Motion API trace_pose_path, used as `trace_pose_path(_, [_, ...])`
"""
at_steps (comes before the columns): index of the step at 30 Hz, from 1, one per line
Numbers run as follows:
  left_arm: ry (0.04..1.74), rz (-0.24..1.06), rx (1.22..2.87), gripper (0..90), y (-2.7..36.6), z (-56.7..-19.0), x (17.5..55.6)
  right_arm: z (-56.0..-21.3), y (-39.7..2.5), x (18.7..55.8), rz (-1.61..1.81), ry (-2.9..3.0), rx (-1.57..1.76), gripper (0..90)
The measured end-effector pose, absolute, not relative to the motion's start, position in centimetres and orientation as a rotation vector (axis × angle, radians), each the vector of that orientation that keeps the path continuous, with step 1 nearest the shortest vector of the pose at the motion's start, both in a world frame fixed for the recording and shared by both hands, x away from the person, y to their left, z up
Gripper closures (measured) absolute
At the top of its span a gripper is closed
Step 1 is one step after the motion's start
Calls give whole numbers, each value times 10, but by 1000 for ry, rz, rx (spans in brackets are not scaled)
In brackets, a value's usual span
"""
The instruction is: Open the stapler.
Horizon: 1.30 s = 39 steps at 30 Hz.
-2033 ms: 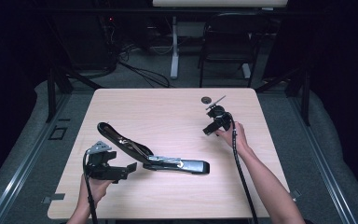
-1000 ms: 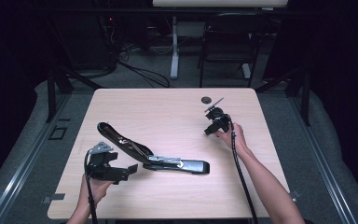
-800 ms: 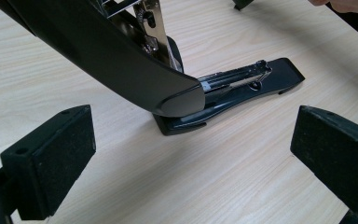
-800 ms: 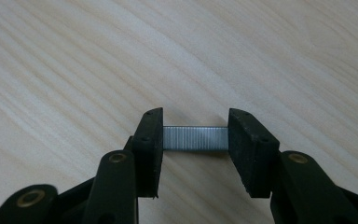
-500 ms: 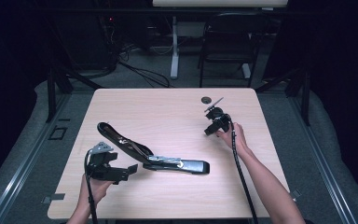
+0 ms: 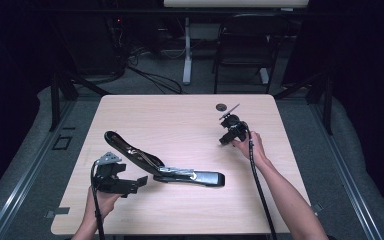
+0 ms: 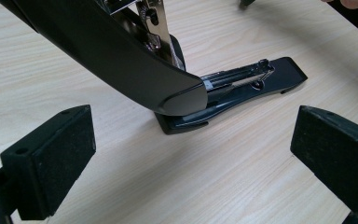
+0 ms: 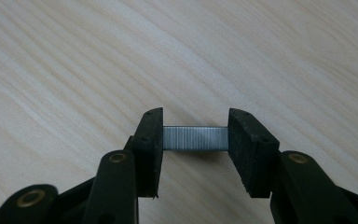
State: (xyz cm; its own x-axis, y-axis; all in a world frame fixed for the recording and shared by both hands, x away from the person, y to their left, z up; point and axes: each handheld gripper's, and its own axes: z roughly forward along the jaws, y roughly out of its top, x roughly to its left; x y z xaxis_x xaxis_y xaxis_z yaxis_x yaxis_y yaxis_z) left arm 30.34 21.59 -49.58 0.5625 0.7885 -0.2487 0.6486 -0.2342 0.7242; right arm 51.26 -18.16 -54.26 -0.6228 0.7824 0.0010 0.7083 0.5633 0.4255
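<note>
Clamped end to end in the right gripper (image 8: 195,138): a strip of staples (image 8: 195,138), hanging just above the desk (image 6: 180,115) near its far right corner. Seen there in the high view merely as a dark gripper (image 6: 226,138) in a hand. Lying swung open near the front edge: a black stapler (image 6: 166,169), magazine channel apparently without staples, though hard to tell. Just ahead of the left gripper (image 7: 191,154), jaws wide apart, nothing between.
</note>
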Motion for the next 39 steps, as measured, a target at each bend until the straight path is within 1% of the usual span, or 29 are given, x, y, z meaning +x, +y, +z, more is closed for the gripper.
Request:
trace_pose_path(4, [1161, 213, 1959, 2, 216, -496, 304, -539, -182, 512, 569, 2628, 1240, 569])
trace_pose_path(8, [1161, 212, 1963, 2, 216, -496, 304, -539, -181, 508, 628, 2586, 1270, 569])
trace_pose_path(23, [1164, 209, 1958, 1, 217, -497, 305, -528, -185, 498, 604, 2610, 1235, 569])
trace_pose_path(39, [1170, 212, 1956, 1, 218, -497, 306, -507, -195, 471, 614, 2611, 1202, 569])
